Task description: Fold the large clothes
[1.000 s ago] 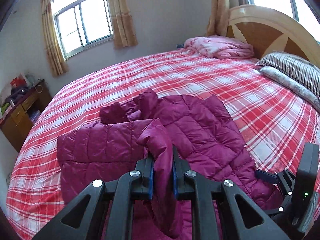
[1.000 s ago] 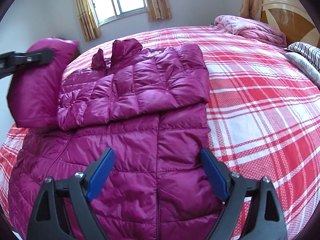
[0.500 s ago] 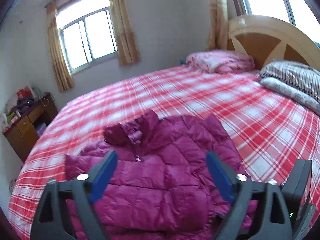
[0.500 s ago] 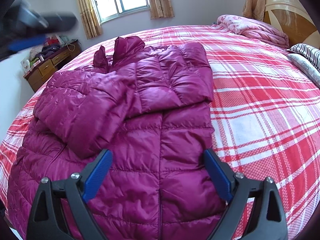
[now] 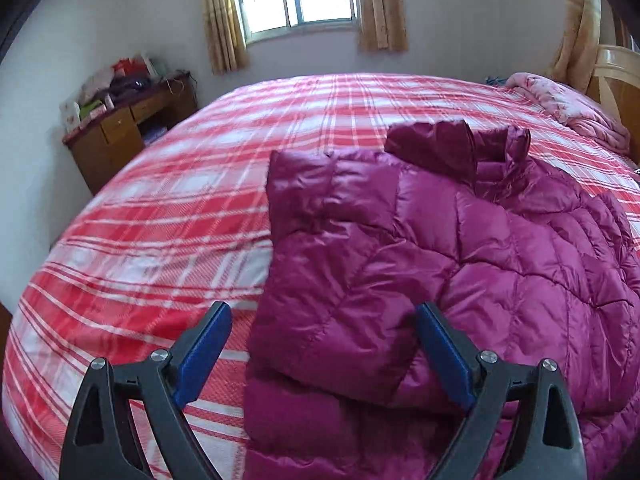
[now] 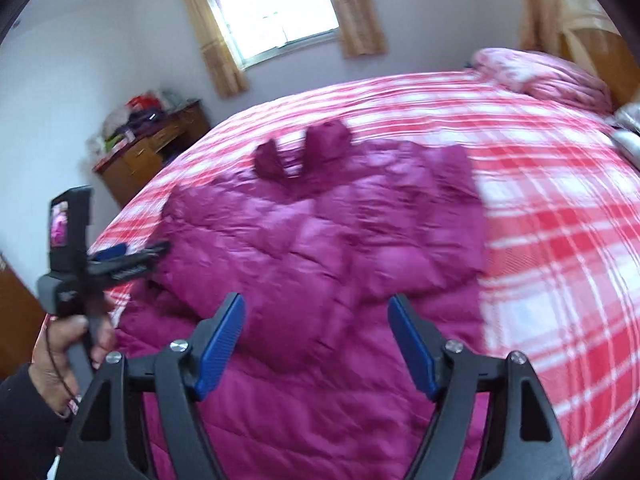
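A magenta quilted puffer jacket (image 5: pixel 500 264) (image 6: pixel 320 240) lies spread on the red plaid bed (image 5: pixel 168 240) (image 6: pixel 560 240), hood (image 5: pixel 436 148) (image 6: pixel 308 152) at the far end. One sleeve (image 5: pixel 340 280) lies folded across its front. My left gripper (image 5: pixel 324 352) hangs open over that sleeve's near end at the jacket's left edge, pads clear of the fabric. In the right wrist view the left gripper (image 6: pixel 128 256) shows at the left, held by a hand (image 6: pixel 76 344). My right gripper (image 6: pixel 316 344) hovers above the jacket's lower front, jaws closing with only air between them.
A wooden desk (image 5: pixel 120 132) (image 6: pixel 152 152) piled with clutter stands against the wall left of the bed. A pink quilt (image 5: pixel 568 108) (image 6: pixel 540 76) lies by the headboard (image 5: pixel 616 76) at the far right. Bare bedspread stretches left and right of the jacket.
My left gripper opened and let go of the sleeve, which now lies folded on the jacket, then swung to the jacket's left edge. My right gripper rose a little and its jaws narrowed.
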Available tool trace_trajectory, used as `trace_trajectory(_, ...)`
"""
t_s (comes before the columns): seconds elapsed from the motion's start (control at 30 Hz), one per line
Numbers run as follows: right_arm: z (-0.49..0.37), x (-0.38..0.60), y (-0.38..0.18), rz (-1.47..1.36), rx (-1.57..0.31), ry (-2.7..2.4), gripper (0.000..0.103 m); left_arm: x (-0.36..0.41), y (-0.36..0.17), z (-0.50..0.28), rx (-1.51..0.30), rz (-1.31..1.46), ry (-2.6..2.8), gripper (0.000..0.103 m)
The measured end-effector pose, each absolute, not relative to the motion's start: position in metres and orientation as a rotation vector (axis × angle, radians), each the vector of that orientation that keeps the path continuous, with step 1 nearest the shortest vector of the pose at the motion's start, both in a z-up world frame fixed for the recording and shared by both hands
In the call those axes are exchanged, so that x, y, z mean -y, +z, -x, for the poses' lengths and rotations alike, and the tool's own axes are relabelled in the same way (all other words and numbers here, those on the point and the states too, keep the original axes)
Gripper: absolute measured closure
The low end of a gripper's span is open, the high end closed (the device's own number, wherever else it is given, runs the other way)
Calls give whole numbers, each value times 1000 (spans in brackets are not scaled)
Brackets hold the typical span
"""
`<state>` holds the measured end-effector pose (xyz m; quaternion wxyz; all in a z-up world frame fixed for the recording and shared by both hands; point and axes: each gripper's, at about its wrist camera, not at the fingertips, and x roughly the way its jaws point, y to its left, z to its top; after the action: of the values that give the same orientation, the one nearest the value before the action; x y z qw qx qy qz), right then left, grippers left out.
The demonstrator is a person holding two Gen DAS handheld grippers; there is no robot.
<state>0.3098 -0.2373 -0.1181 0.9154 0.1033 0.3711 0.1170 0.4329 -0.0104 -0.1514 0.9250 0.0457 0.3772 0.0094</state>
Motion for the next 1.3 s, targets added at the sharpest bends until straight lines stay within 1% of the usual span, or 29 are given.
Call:
trace_trajectory(0.03, -319, 233, -125, -206, -799, 241, 42, 14, -154, -433, -777, -94, 8, 10)
trace_trajectory(0.07, -325, 229, -132, -193, -831, 232, 60, 17, -154, -432, -777, -98, -1, 10)
trace_trajectory(0.1, -330, 227, -139, -178, -860, 227, 70, 21, -153, -431, -773, -110, -14, 10)
trace_trajectory(0.13, -334, 225, -146, -157, -879, 216, 78, 24, -151, -429, -766, -117, -24, 10)
trace_trajectory(0.2, -330, 230, -151, -130, -872, 186, 83, 27, -137, -421, -727, -121, -51, 10)
trace_trajectory(0.3, -325, 234, -151, -103, -861, 146, 84, 20, -115, -420, -655, -94, -47, 10)
trace_trajectory(0.37, -325, 234, -150, -85, -867, 125, 84, 19, -109, -431, -663, -70, -53, 10)
trace_trajectory(0.43, -321, 229, -144, -64, -868, 116, 82, 27, -117, -446, -711, -90, -67, 10)
trace_trajectory(0.47, -320, 232, -139, -55, -859, 100, 72, 29, -123, -452, -734, -113, -59, 10)
trace_trajectory(0.53, -314, 237, -122, -50, -806, 54, 55, 29, -142, -463, -784, -142, -3, 10)
trace_trajectory(0.63, -309, 241, -97, -64, -731, 38, 56, 12, -162, -465, -835, -52, -7, 10)
trace_trajectory(0.73, -322, 234, -88, -98, -722, 94, 65, 3, -151, -456, -790, 0, -1, 10)
trace_trajectory(0.77, -329, 229, -88, -97, -730, 110, 68, 4, -145, -454, -771, 9, 0, 10)
trace_trajectory(0.87, -352, 214, -98, -112, -755, 159, 71, 9, -123, -450, -705, 30, -19, 10)
trace_trajectory(0.97, -367, 204, -114, -102, -783, 159, 75, 25, -115, -459, -696, 13, -79, 10)
trace_trajectory(1.13, -371, 203, -138, -120, -826, 160, 75, 42, -159, -492, -841, -47, -65, 10)
trace_trajectory(1.2, -370, 203, -144, -118, -828, 165, 76, 38, -173, -498, -864, -36, -65, 10)
trace_trajectory(1.3, -370, 202, -149, -108, -832, 164, 77, 31, -178, -499, -868, 16, -79, 9)
